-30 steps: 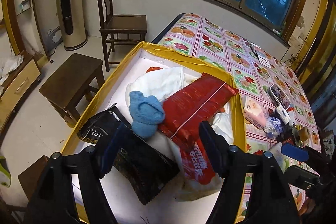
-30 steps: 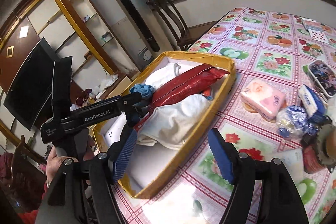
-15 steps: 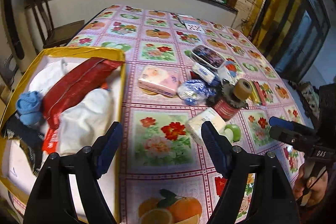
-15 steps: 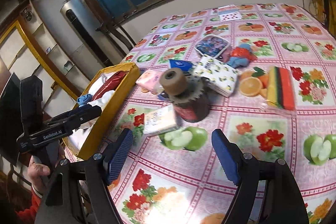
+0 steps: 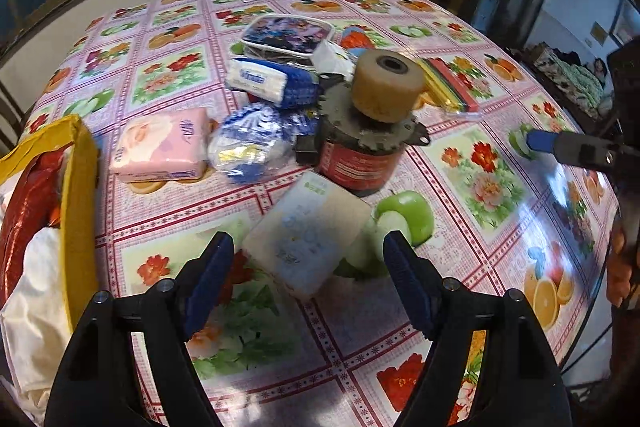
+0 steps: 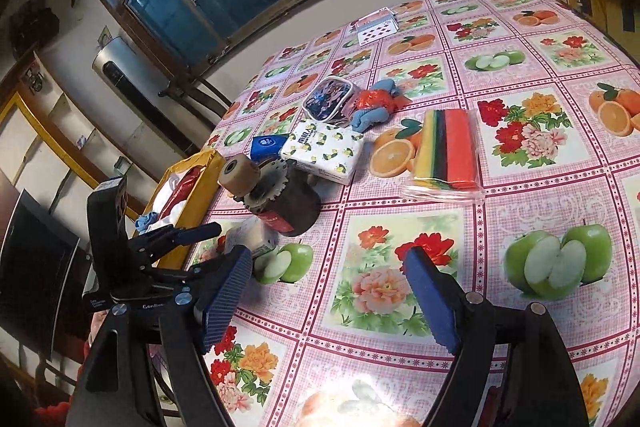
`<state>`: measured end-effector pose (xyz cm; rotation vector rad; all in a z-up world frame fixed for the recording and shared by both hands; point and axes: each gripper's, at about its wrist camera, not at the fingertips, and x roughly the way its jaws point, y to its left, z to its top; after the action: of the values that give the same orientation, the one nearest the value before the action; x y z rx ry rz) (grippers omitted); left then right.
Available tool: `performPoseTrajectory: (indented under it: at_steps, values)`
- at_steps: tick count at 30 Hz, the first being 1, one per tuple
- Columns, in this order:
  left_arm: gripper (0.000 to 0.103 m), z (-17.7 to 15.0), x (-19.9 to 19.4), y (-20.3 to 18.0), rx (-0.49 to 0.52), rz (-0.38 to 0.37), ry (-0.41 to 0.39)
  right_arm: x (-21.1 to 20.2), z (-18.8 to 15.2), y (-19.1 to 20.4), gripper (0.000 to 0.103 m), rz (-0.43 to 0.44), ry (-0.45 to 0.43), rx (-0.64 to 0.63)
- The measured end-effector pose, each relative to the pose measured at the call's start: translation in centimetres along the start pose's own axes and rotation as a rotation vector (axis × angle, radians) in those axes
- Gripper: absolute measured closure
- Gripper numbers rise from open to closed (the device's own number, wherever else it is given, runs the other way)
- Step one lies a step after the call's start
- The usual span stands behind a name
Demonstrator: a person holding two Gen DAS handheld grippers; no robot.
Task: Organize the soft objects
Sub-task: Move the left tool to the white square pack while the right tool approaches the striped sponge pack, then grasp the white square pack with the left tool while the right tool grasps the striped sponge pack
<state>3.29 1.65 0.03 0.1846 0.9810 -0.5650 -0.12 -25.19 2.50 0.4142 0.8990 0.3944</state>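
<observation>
My left gripper (image 5: 306, 255) is open and low over the flowered table. A white tissue pack (image 5: 308, 239) lies flat just ahead, between its blue pads, not gripped. Beyond it are a pink tissue pack (image 5: 160, 147), a blue-and-white bag (image 5: 248, 147) and a blue tissue pack (image 5: 272, 83). The yellow box (image 5: 78, 187) holding white cloth and a red bag is at the left edge. My right gripper (image 6: 328, 267) is open over bare tablecloth. From it I see a lemon-print tissue pack (image 6: 324, 151), a blue sock with a red wrapper (image 6: 372, 111), and the left gripper (image 6: 208, 243) near the box (image 6: 196, 199).
A red can (image 5: 360, 155) topped by a gear and a tape roll stands right behind the white pack. A pack of striped coloured cloths (image 6: 448, 151), a printed pouch (image 6: 328, 99) and playing cards (image 6: 376, 27) lie farther back. The table edge curves at the right.
Both views have swung away from the yellow box to the middle of the table. My left gripper has come down toward the white tissue pack. Both grippers stayed open.
</observation>
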Motion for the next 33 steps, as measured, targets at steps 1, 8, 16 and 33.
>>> performPoseTrajectory:
  at_steps: [1,8,16,33]
  values:
    - [0.026,0.0,0.3,-0.4,0.024,-0.018,0.013,0.2,0.0,-0.2,0.022,0.0,0.002,0.005]
    - [0.026,1.0,1.4,-0.4,0.046,-0.009,0.028,1.1,0.3,-0.5,0.022,-0.006,0.009,0.005]
    - [0.026,1.6,2.0,0.6,0.042,0.038,0.021,0.8,0.6,-2.5,0.02,-0.038,0.011,0.052]
    - [0.025,1.2,3.2,-0.4,0.021,0.039,0.058,2.9,4.5,-4.4,0.018,-0.271,0.012,-0.009]
